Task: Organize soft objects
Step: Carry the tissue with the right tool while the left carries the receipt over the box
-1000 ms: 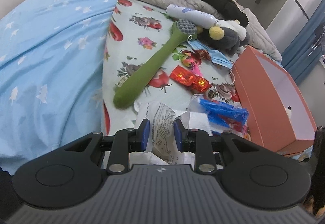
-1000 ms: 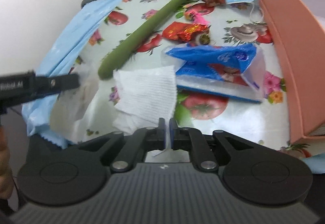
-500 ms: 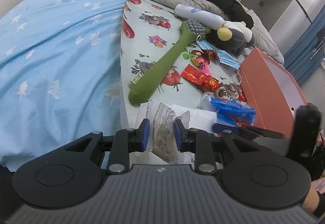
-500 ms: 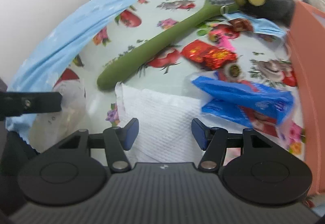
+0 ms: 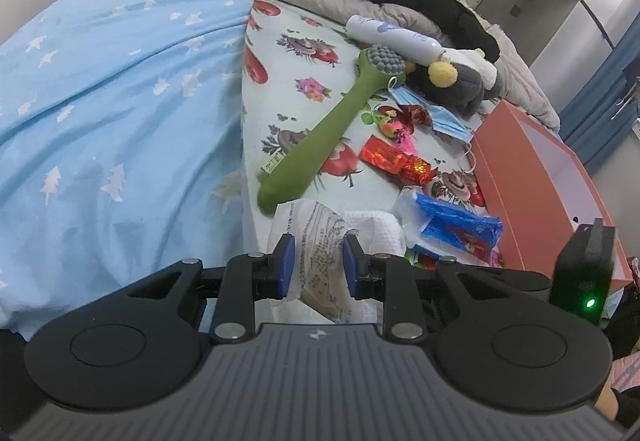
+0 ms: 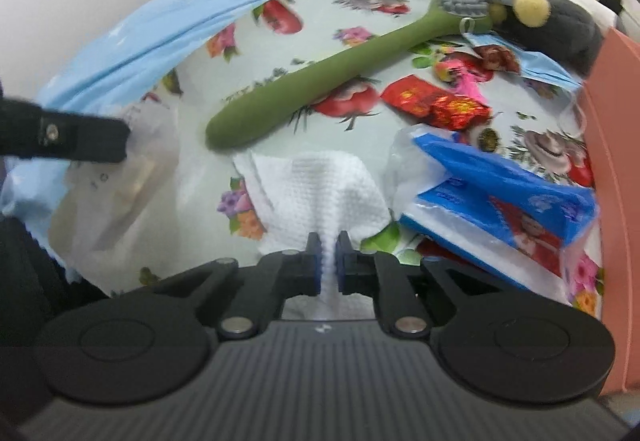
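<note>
Here the step in hand seems to be the pick-up of the white cloth (image 6: pixel 320 197), a waffle-textured soft piece that lies on the fruit-printed sheet (image 6: pixel 360 37) between the green brush (image 6: pixel 332 81) and the blue tissue pack (image 6: pixel 500 193), just beside both. The right gripper (image 6: pixel 328 245) has just been closing, and its jaws now stand nearly together with a fold of the white cloth pinched between the blue pads; the cloth rises into a small ridge toward them, so I judge that the grip is taken. The left gripper (image 5: pixel 316 261) is partly closed on a thin printed plastic bag (image 5: pixel 316 237), which is crumpled between its fingers (image 5: pixel 286 257) and hangs below them; in the right view this bag looks open and loose at the left side. My reading is that the next move is to lift the cloth free and bring it to the mouth of the bag, and this calls for a slow lift, because only a narrow fold is held and the far edge of the cloth touches the brush handle. The orange box (image 5: pixel 532 177) stands at the right, apart from the cloth.
</note>
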